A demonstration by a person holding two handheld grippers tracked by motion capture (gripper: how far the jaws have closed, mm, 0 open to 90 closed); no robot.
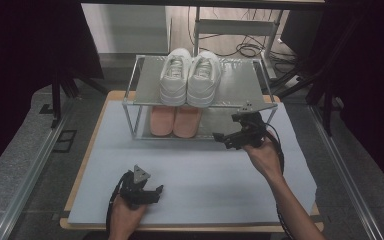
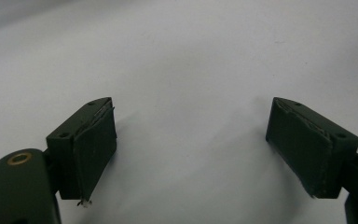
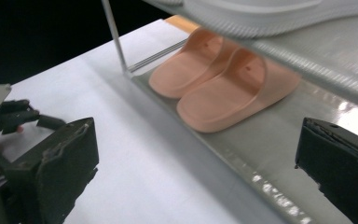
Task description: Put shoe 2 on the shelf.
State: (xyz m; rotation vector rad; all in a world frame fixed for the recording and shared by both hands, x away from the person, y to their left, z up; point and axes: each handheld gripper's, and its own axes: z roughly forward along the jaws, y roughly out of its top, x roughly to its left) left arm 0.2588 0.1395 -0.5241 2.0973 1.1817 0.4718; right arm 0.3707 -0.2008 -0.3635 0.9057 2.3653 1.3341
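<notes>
Right gripper (image 1: 230,139): jaws spread wide, nothing between them, held in front of the lower shelf (image 1: 227,129) of the metal rack (image 1: 135,95), at its right end. Pink slippers (image 3: 223,86): side by side on that lower shelf, left of the right gripper and apart from it. White sneakers (image 1: 190,75): paired on the upper shelf, directly above the slippers. Left gripper (image 1: 152,192): jaws also wide and empty, low over the bare grey mat (image 1: 205,175) on the table (image 1: 82,165), near its front edge, well apart from the rack.
</notes>
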